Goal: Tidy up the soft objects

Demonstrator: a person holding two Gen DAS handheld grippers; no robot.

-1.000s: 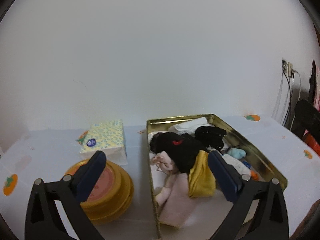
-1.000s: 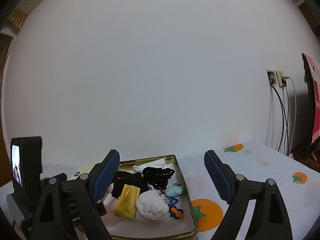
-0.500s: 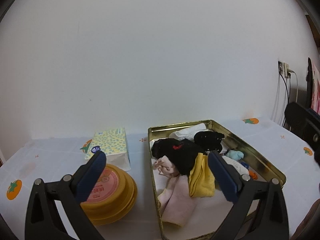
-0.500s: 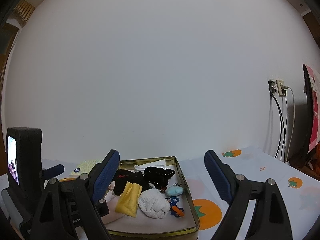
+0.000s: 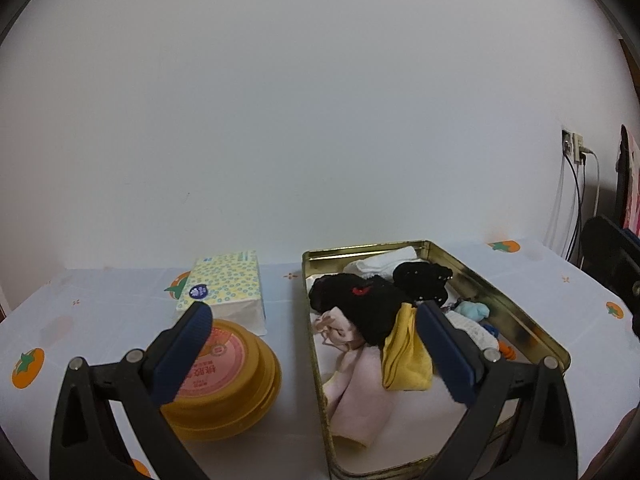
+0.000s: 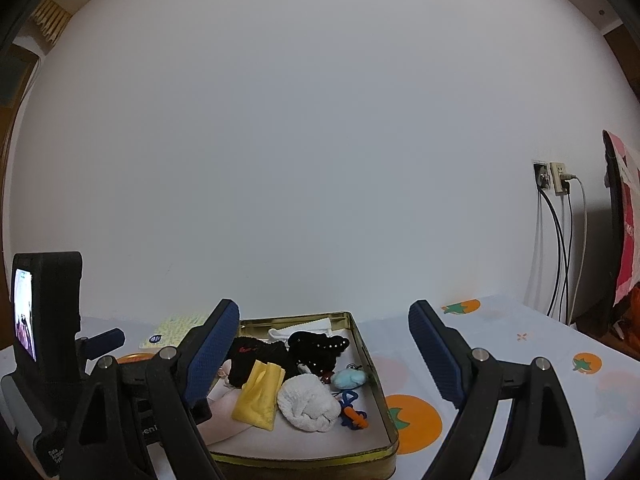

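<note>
A gold metal tin [image 5: 520, 316] [image 6: 382, 396] on the table holds several soft items: a black sock [image 5: 360, 304], a yellow cloth [image 5: 404, 356] [image 6: 260, 396], pink socks [image 5: 356, 392], a rolled white sock [image 6: 308, 402], a light blue piece [image 6: 349, 377]. My left gripper [image 5: 312, 344] hangs open in front of the tin and the yellow container, with nothing between its fingers. Above the tin's near end my right gripper [image 6: 324, 344] is open and empty too. In the right wrist view the left gripper's body [image 6: 44, 320] stands at the far left.
A stack of round yellow containers [image 5: 228, 384] sits left of the tin, with a tissue pack [image 5: 224, 284] behind it. The tablecloth [image 6: 520, 360] bears orange fruit prints. A white wall backs the table; a socket with cables [image 6: 554, 178] is at the right.
Both views have tilted up slightly, so the tin and table sit lower in frame. Both grippers stay open and nothing in the tin has moved.
</note>
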